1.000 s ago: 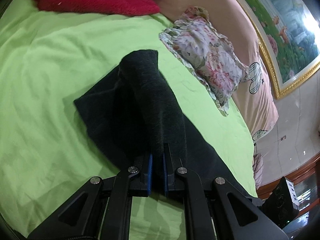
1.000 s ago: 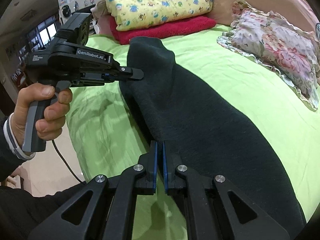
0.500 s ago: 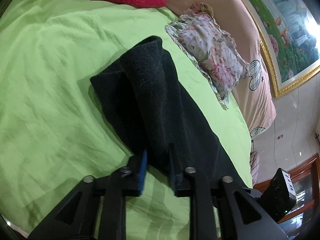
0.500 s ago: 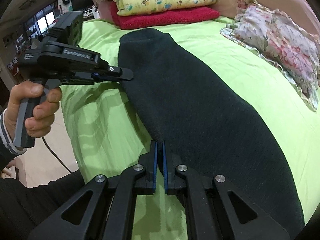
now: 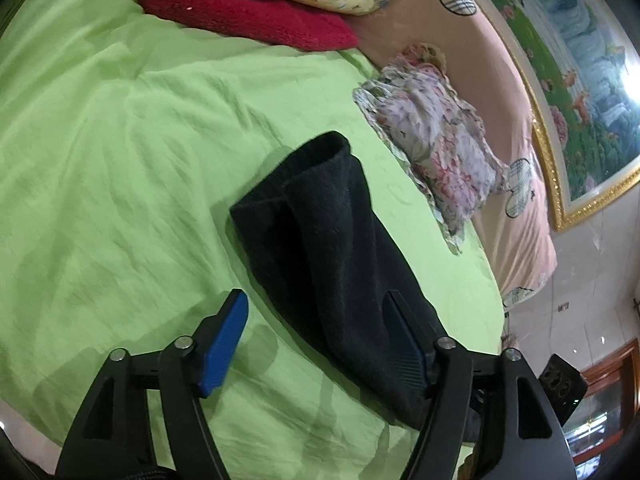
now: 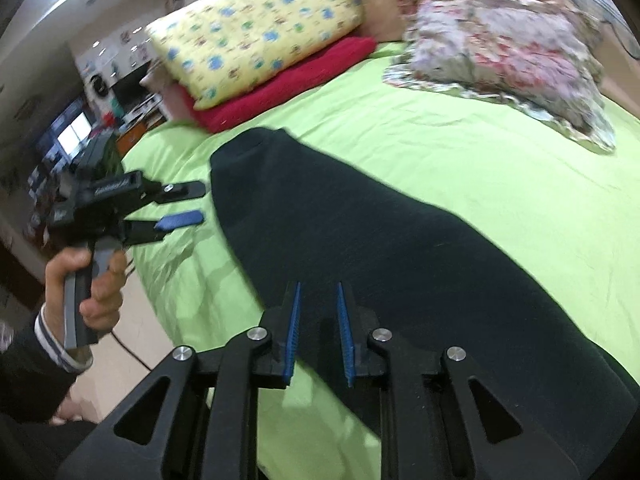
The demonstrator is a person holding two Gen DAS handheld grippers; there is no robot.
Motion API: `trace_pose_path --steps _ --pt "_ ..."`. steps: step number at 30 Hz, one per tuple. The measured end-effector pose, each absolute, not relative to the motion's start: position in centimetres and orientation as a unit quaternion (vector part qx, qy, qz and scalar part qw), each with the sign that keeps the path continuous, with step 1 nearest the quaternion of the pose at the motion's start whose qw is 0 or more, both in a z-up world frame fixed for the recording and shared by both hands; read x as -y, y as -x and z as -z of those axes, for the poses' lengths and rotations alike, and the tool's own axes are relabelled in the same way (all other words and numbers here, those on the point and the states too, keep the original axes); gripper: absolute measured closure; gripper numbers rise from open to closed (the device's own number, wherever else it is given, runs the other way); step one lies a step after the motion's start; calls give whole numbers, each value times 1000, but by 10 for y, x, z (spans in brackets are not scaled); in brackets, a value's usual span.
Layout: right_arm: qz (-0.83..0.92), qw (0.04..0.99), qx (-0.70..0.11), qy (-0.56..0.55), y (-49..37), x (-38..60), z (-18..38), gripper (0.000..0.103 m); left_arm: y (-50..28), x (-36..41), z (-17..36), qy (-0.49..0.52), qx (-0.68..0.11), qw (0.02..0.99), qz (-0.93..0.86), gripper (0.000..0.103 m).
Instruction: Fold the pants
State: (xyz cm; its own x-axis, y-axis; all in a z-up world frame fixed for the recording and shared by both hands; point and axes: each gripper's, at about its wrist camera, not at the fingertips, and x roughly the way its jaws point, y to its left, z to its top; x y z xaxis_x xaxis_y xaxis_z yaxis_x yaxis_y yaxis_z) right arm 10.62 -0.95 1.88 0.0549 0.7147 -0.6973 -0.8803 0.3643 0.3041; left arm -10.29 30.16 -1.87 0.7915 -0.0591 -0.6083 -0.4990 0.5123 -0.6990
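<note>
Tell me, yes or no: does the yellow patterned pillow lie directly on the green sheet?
No. The yellow patterned pillow rests on a folded red blanket, which lies on the green sheet.

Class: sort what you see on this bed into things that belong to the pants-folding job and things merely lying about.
Job:
black pants
left gripper, jaws opening
right gripper, jaws opening

Lying about:
floral pillow
yellow patterned pillow
red blanket
</note>
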Motion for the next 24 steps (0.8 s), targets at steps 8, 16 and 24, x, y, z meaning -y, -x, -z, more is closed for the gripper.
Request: trace_pose_path --steps 8,16,24 --pt "-510 746 -426 47 -144 16 -21 59 92 -320 20 486 -300 807 -149 25" --pt "-475 737 -480 -3 -204 2 -10 59 69 -334 28 492 -315 798 -150 25" --pt "-472 690 -546 49 -237 -46 26 60 55 -337 33 486 -310 804 -147 27"
